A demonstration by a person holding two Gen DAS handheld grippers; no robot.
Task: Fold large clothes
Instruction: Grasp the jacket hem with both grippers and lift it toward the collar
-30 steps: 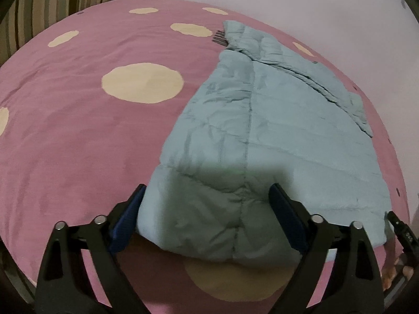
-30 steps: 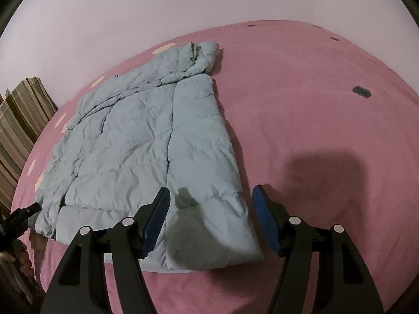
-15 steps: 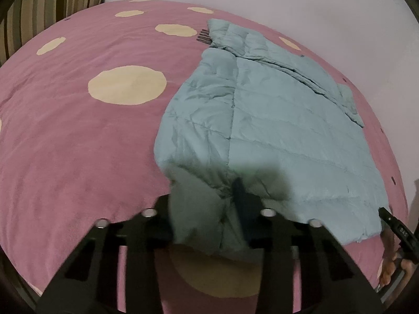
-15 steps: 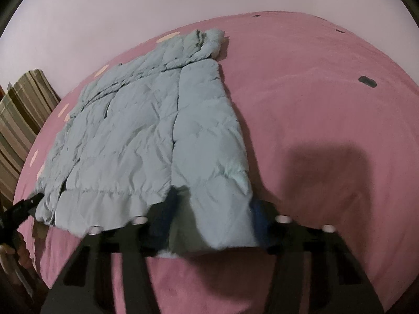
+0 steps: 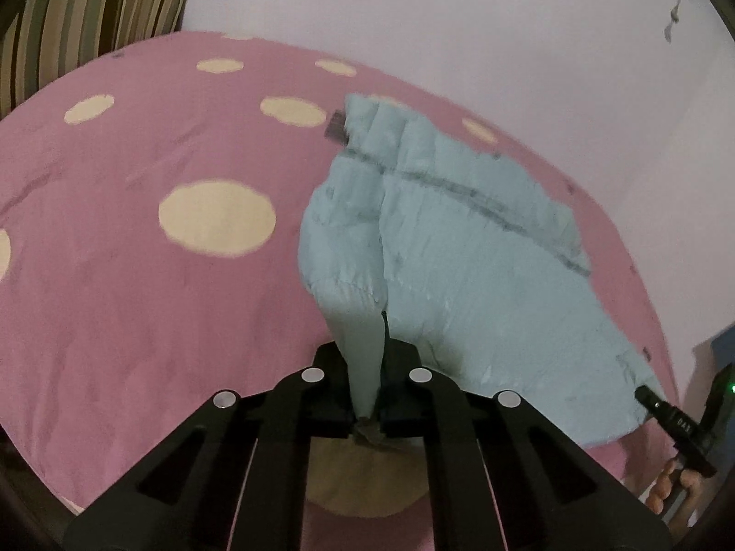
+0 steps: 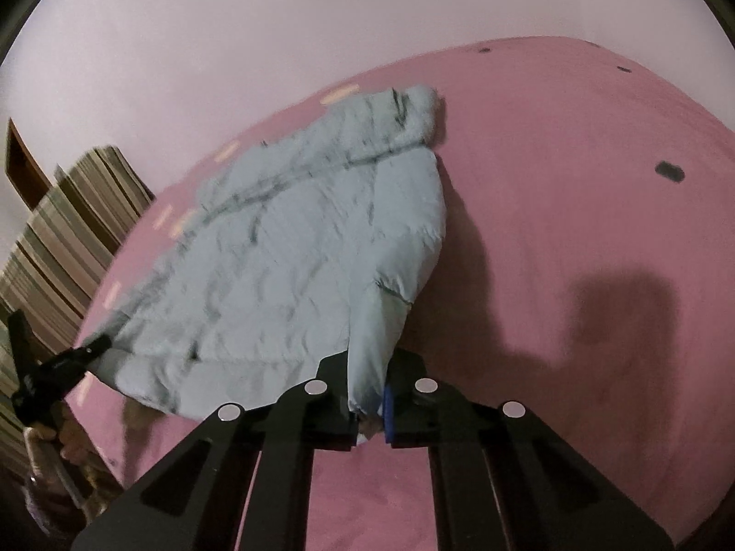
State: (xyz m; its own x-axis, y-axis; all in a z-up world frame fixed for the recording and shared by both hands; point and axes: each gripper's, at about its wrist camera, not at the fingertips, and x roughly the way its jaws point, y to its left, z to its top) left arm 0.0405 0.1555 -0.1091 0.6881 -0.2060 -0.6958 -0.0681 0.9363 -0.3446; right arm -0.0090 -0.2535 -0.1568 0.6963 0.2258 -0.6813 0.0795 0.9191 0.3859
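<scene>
- between the black fingers of our left gripper (image 5: 367,406) a bunched corner of the pale blue quilted puffer jacket (image 5: 459,248) is pinched tight, jaws closed right down on the fabric.
- our right gripper (image 6: 370,406) is likewise clamped hard on the jacket's other near corner, a fold of hem standing up between its blue pads (image 6: 387,406).
- from both grips the hem rises off the pink bedspread with cream dots (image 5: 138,275), while the rest of the jacket lies spread on it, collar end toward the far wall.
- we judge the jacket light and soft, puffy enough to spring back, with a smooth shell that could slide out of a shallow pinch; deep bites on the hem corners, as we have them, seem the right hold.
- we would expect it to sag between the two corners when carried over, so keeping the hem taut should help the fold land square.
- beyond the bed's left side hangs a striped curtain (image 5: 69,14).
</scene>
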